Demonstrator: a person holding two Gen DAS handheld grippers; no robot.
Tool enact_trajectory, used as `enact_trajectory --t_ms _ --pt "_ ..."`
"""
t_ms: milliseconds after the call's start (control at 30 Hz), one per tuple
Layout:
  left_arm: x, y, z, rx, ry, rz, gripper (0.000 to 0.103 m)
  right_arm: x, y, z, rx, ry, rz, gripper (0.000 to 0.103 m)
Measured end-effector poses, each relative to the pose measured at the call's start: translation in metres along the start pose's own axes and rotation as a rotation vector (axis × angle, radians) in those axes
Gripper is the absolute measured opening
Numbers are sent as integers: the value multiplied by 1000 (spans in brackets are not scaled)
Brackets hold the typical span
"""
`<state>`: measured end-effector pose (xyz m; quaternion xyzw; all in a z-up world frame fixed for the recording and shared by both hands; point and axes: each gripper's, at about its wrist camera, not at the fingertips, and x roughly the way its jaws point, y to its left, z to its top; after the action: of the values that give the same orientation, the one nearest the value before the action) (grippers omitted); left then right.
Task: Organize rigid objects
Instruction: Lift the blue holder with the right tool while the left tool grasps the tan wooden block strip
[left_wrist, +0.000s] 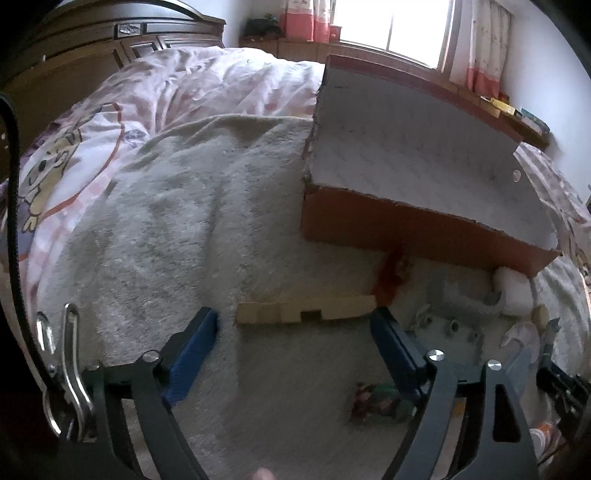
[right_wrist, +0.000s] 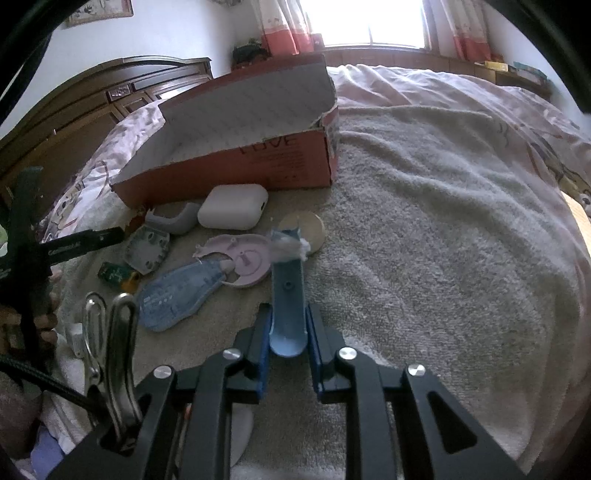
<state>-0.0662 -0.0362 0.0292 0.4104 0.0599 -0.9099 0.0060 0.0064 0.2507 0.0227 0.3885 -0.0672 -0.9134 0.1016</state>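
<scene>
Bed first: your whole work surface is a grey fleece blanket (right_wrist: 424, 221) spread over a pink quilt (left_wrist: 207, 77), so nothing slides, but small parts sink into the pile.

Red cardboard box (right_wrist: 258, 162), open-topped, one corner torn. It sits at the far edge of the clutter with its open side up, judged to be the collecting bin. No object shows inside it in either view.

Loose items lie in a cluster just in front of the box: white case (right_wrist: 232, 210) nearly touching the box wall, grey bracket (right_wrist: 173, 219) beside it, round wooden disc (right_wrist: 304, 230), pink round plate (right_wrist: 245, 260), blue flat pad (right_wrist: 177, 295). A wooden strip (left_wrist: 306, 312) lies flat ahead of your left tool.

Your right gripper (right_wrist: 287, 334) is clamped on the blue handled tool (right_wrist: 286, 291), gripped at its rounded end so the long body points toward the box; its far tip is blurred.

Your left gripper (left_wrist: 293, 343) stands wide apart, holding nothing, jaws either side of the wooden strip's line but short of it.
</scene>
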Motion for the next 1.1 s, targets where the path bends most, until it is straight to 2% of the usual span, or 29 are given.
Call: enact_trajectory --t_ms 233,467,633,833,1100 --pt "11 -10 0 35 8 54 92 0 -2 1 14 -5 15 19" --pt "15 -5 4 -27 7 62 93 1 -2 0 17 -9 18 19" --pt "9 -4 0 1 -14 66 85 1 -4 1 29 -9 25 19" --pt "-3 -5 -5 34 -43 52 83 1 -7 3 67 -4 38 20" --pt "-25 -13 -12 114 -101 56 83 4 2 9 49 -2 -10 21"
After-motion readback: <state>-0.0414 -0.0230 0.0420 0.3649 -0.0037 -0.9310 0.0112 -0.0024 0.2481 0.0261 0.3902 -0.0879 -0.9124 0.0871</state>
